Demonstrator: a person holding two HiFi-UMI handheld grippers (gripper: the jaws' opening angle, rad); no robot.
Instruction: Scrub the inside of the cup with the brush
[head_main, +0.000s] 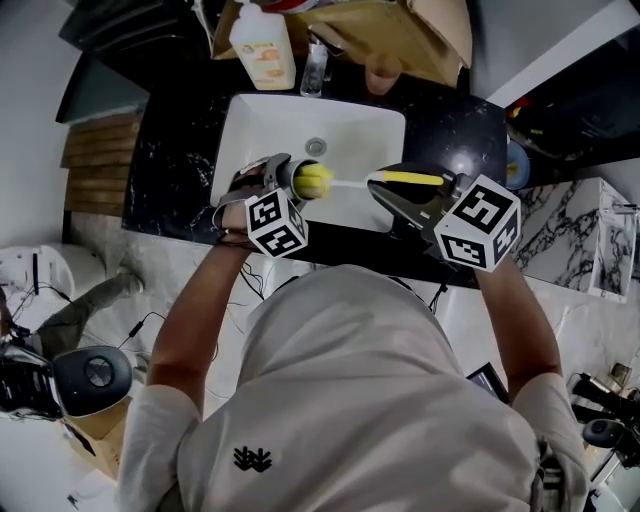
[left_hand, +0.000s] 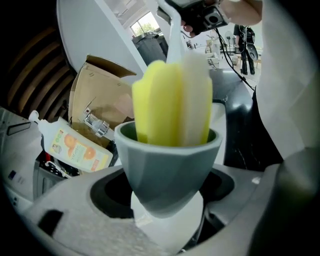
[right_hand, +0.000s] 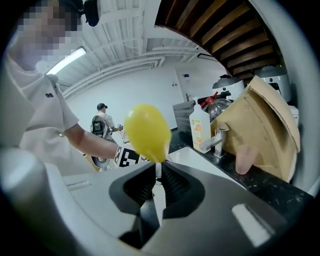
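The left hand-held gripper (head_main: 285, 178) is clamped on the cup (left_hand: 170, 165): in the left gripper view its jaws press on the narrow lower part of the grey cup from both sides, and the rim faces away from the camera. In the head view the cup (head_main: 291, 176) hangs over the front part of the white sink (head_main: 260, 120), its mouth turned toward the right hand-held gripper (head_main: 385, 185).

The right hand-held gripper (right_hand: 156, 172) is closed on the brush (right_hand: 146, 132). Its jaws meet on the thin white shaft, and the yellow head stands out just beyond them. From above, the yellow handle (head_main: 410, 179) runs level across the sink toward the cup.

The brush head (left_hand: 170, 105) (yellow foam on one side, white on the other) sits in the cup's mouth. Its lower end is inside the rim and most of it rises above. How far down it reaches cannot be told.

The sink is set in a black marbled desk (head_main: 170, 170). Behind it stand a bottle (head_main: 265, 45) with an orange label and a tap (head_main: 313, 65), with a brown cardboard bag (head_main: 400, 30) just behind them.
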